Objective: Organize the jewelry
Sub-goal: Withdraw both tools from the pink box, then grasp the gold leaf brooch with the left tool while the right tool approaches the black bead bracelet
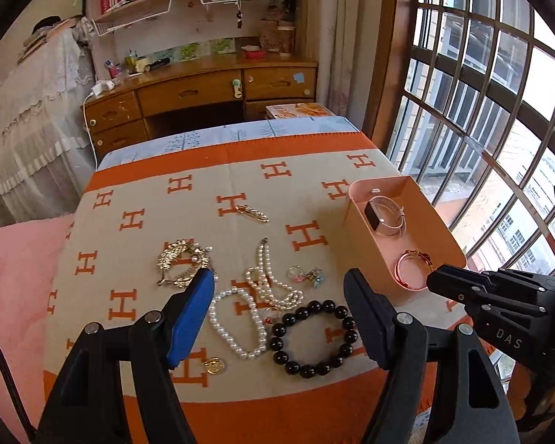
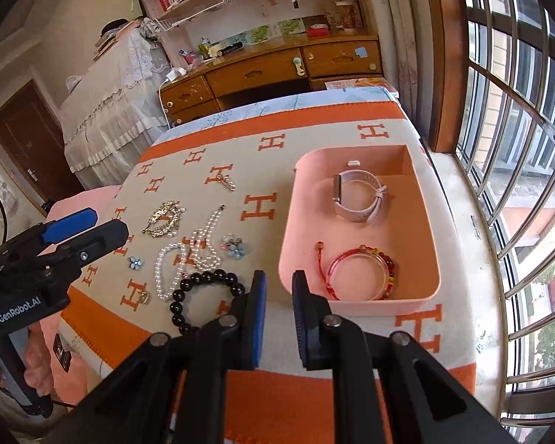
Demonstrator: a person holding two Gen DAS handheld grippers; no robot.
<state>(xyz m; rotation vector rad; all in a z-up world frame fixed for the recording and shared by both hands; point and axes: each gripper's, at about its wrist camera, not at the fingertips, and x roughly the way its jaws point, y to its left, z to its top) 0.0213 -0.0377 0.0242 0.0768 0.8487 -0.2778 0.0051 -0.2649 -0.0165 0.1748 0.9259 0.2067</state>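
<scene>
Loose jewelry lies on the orange H-pattern blanket (image 1: 240, 170): a black bead bracelet (image 1: 310, 336), a pearl necklace (image 1: 255, 296), a gold brooch (image 1: 181, 262), a gold clip (image 1: 253, 212), rings (image 1: 307, 273) and a gold pendant (image 1: 214, 365). A pink tray (image 2: 288, 222) holds a watch (image 2: 355, 196) and a red bracelet (image 2: 355, 270). My left gripper (image 1: 277, 273) hovers open above the pearls and beads, with nothing between its fingers. The right gripper (image 2: 279, 277) hangs by the tray's near left corner, almost closed on a thin empty gap.
A barred window (image 1: 481, 111) runs along the right, close behind the tray. Past the bed's far end stands a wooden desk (image 1: 203, 88) under bookshelves. A pink pillow (image 1: 14, 277) lies to the left. A hand (image 2: 37, 370) holds the left gripper's handle.
</scene>
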